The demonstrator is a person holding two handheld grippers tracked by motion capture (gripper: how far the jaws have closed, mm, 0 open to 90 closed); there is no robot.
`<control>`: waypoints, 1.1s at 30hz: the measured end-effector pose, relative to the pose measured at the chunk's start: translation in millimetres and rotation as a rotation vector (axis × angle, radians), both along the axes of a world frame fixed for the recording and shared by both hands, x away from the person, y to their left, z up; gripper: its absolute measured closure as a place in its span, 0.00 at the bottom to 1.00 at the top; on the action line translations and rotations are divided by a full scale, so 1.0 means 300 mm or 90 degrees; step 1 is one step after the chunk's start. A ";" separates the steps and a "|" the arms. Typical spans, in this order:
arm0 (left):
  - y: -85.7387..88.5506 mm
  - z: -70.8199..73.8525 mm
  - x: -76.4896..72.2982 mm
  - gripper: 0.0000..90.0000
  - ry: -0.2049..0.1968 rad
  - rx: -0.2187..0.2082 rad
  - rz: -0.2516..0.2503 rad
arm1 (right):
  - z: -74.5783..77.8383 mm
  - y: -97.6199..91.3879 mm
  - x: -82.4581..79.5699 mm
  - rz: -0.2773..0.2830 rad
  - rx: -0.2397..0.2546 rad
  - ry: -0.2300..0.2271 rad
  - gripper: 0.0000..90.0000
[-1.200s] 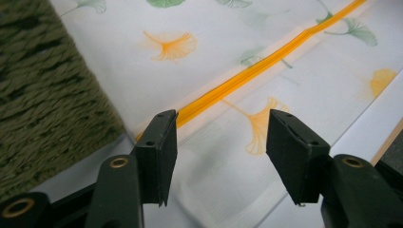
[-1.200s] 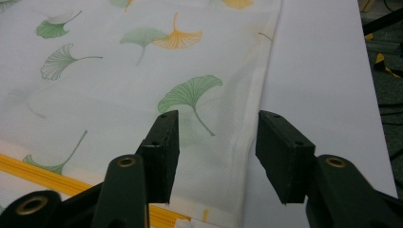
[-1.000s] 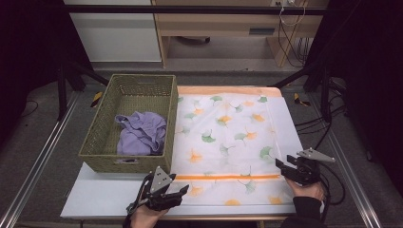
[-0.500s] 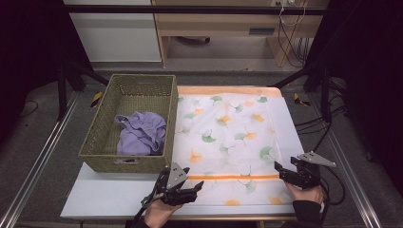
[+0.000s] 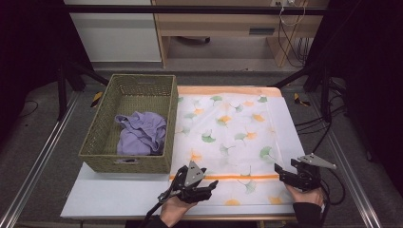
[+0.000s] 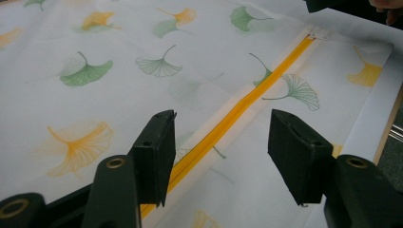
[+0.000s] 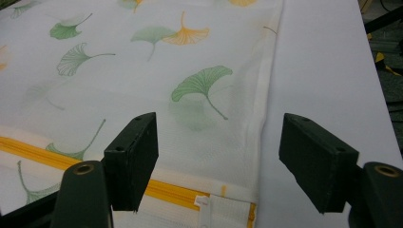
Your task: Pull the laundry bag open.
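High view looks down on a white desk [image 5: 119, 197] with a big white cloth bag [image 5: 233, 137] spread flat on it. The bag has green and orange leaves printed all over it. An orange zipper [image 5: 237, 177] runs across the bag near the edge closest to the person.

The left hand-held gripper [image 5: 209, 186] is at the near left corner of the bag, by the left end of the zipper. Its jaws are apart and nothing is pinched between them (they have just been closing a little). In the left gripper view the zipper [image 6: 247, 102] runs on the cloth under the gap between the two black jaws, closer to the left jaw, and the pads do not press on it.

The right hand-held gripper [image 5: 280, 173] is at the near right corner of the bag, by the other end of the zipper. Its jaws are wide apart too, and they grip nothing. In the right gripper view the right edge of the bag [image 7: 199, 95] lies under the gap, and the zipper's end [image 7: 190, 195] with a small white tab sits low between the jaws.

A woven basket [image 5: 102, 133] stands on the desk just left of the bag. A crumpled purple cloth [image 5: 141, 135] lies inside it.
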State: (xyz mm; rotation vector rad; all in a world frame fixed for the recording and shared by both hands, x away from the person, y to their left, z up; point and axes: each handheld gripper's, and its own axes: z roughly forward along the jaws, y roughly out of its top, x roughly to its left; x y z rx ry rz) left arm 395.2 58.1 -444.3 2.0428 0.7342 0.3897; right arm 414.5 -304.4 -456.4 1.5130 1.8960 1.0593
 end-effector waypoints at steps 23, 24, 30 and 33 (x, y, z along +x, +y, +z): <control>-0.160 -0.066 0.020 0.83 0.008 0.005 -0.057 | -0.007 -0.005 -0.021 0.009 0.008 0.014 0.40; -0.167 -0.069 0.020 0.85 0.009 0.007 -0.060 | -0.008 -0.007 -0.020 0.011 0.004 0.011 0.42; -0.200 -0.083 0.023 0.96 0.022 0.017 -0.075 | -0.007 -0.019 -0.025 0.010 0.006 0.028 0.54; -0.218 -0.092 0.023 0.98 0.027 0.024 -0.081 | -0.010 -0.025 -0.026 0.007 0.009 0.037 0.57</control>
